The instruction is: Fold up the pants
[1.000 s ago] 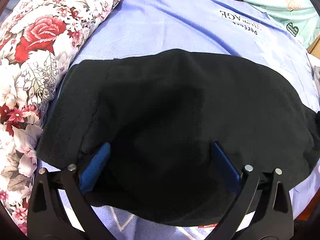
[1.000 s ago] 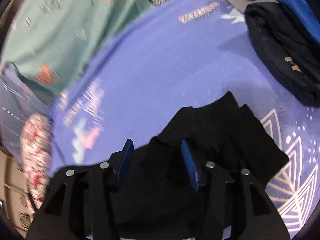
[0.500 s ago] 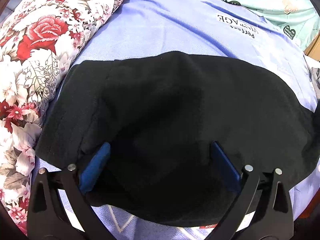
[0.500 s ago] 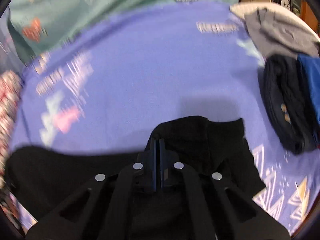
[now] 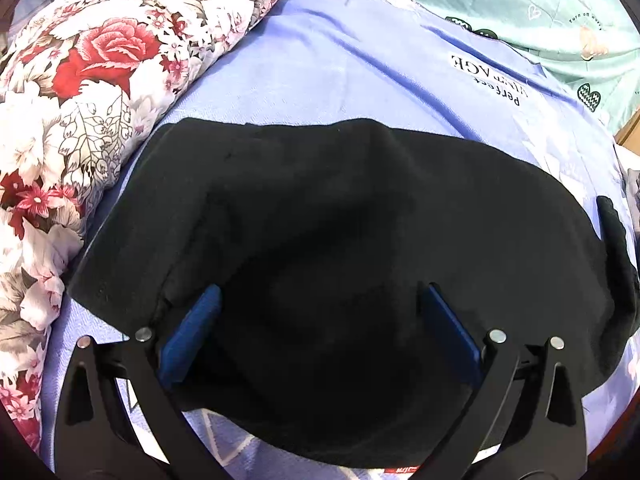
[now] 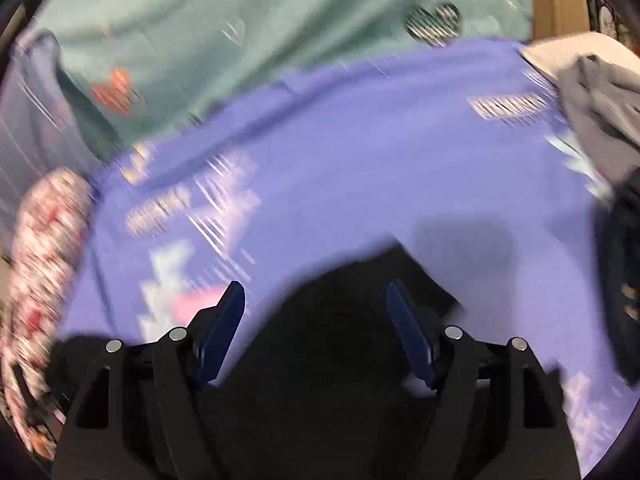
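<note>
Black pants point(image 5: 340, 240) spread flat across the lavender bedsheet point(image 5: 320, 64), left gripper point(image 5: 320, 300) over their near edge with blue fingers point(image 5: 192, 332) wide apart, floral quilt point(image 5: 80, 92) along the sheet's left edge, mint blanket point(image 5: 540, 12) at its far right corner

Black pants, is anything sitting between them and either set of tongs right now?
Nothing visible does. The left tongs are open directly over the black pants, and the right tongs are open over a pants edge. The floral quilt lies off to the side, and the dark folded clothes lie apart on the purple sheet.
</note>
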Demonstrator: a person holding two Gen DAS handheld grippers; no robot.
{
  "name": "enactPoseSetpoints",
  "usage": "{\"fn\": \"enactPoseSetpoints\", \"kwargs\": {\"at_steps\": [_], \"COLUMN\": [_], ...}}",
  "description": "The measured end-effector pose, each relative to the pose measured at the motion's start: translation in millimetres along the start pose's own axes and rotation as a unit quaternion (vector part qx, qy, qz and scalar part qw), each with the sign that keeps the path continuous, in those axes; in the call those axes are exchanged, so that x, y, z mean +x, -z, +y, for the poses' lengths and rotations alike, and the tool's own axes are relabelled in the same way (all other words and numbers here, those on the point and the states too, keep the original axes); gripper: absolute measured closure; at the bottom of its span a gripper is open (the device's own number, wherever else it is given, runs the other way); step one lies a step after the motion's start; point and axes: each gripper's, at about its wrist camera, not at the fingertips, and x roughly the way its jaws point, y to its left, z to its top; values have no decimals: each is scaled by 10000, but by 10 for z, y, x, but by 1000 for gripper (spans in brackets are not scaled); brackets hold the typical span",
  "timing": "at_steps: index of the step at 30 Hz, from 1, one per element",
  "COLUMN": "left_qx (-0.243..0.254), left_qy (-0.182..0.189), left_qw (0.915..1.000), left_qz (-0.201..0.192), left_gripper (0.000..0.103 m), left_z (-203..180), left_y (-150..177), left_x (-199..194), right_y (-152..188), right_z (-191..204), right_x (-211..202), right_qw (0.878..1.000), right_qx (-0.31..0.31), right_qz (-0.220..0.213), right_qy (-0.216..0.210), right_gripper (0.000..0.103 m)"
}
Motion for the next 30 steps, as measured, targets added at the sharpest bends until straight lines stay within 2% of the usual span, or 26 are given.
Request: {"fn": "enactPoseSetpoints", "kwargs": {"at_steps": [2,4,7,10,13,15,16,19,23,25,28,29,30], "left_qx": [10,-29,-123,-140,-259,-256,-250,-242,-280,-287,-327,-334,-345], "left_qy": [-20,26,117,166,310,308,298,290,349,369,427,445,463], "left_qw": [10000,9999,9997,9995,9987,9987,9988,9988,9985,9984,9980,9979,9977], "left_qz": [-83,-131,-194,-245,-295,-314,-303,-302,-316,-325,-340,-343,-346], "left_gripper": [2,2,2,2,2,2,2,2,2,2,2,2,2], "left_z": [-8,5,39,47,89,82,80,74,92,97,114,115,118], "left_y": [28,32,50,77,83,87,86,77,81,86,105,106,114], "left_x": [-6,-13,-29,-49,-60,-63,-57,-55,-58,-62,-75,-76,-80], "right_y": [164,304,411,385,267,212,201,172,322,523,889,1035,1143], "right_z": [-200,-376,-572,-571,-492,-429,-423,-398,-472,-636,-1002,-1142,-1253], "right_x": [29,76,147,257,402,489,524,317,-577,-937,-1084,-983,-881], "right_qw": [9993,9977,9957,9941,9939,9933,9924,9927,9871,9835,9802,9802,9786], "right_qx": [202,472,833,992,1024,1056,1121,1153,1223,1353,1735,1849,1985], "right_qz": [313,466,395,350,351,386,425,130,-747,-1015,-931,-706,-503], "right_qy": [101,102,-117,-282,-193,-276,-260,-330,-716,-637,-194,89,190], "right_gripper": [44,49,51,55,62,77,91,93,93,93,93,93,93]}}
